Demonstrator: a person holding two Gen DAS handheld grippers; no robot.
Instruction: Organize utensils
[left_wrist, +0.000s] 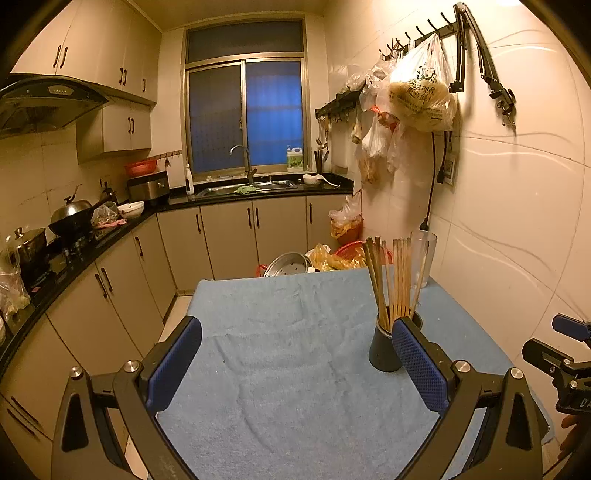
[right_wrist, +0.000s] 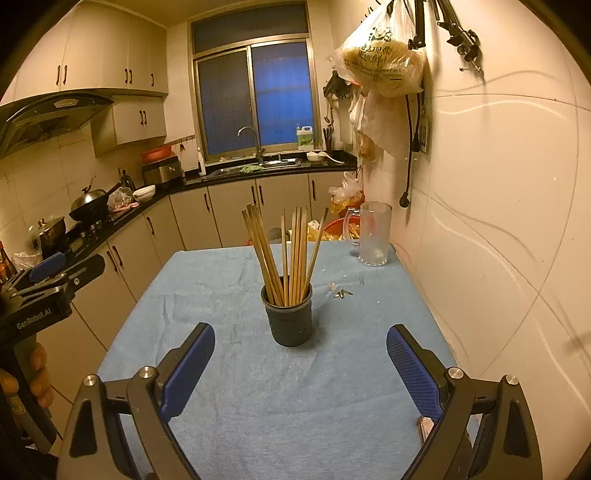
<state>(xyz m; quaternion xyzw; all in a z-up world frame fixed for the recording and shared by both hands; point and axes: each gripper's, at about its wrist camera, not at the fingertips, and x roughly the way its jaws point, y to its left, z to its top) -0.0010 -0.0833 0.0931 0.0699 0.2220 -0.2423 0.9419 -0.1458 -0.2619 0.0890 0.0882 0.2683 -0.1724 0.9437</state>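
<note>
A dark round holder (right_wrist: 290, 317) stands upright on the blue cloth-covered table (right_wrist: 221, 288), filled with several wooden chopsticks (right_wrist: 291, 254) that fan upward. In the left wrist view the holder (left_wrist: 382, 347) sits at the right, partly behind my left gripper's right finger. My left gripper (left_wrist: 297, 339) is open and empty above the cloth. My right gripper (right_wrist: 301, 345) is open and empty, with the holder just beyond the gap between its fingers. The right gripper also shows at the right edge of the left wrist view (left_wrist: 569, 354).
A frosted glass mug (right_wrist: 373, 234) stands at the table's far right by the tiled wall. Small scraps (right_wrist: 341, 291) lie on the cloth near it. Bags and a metal basin (left_wrist: 288, 264) sit on the floor beyond the table. Counters and a stove run along the left.
</note>
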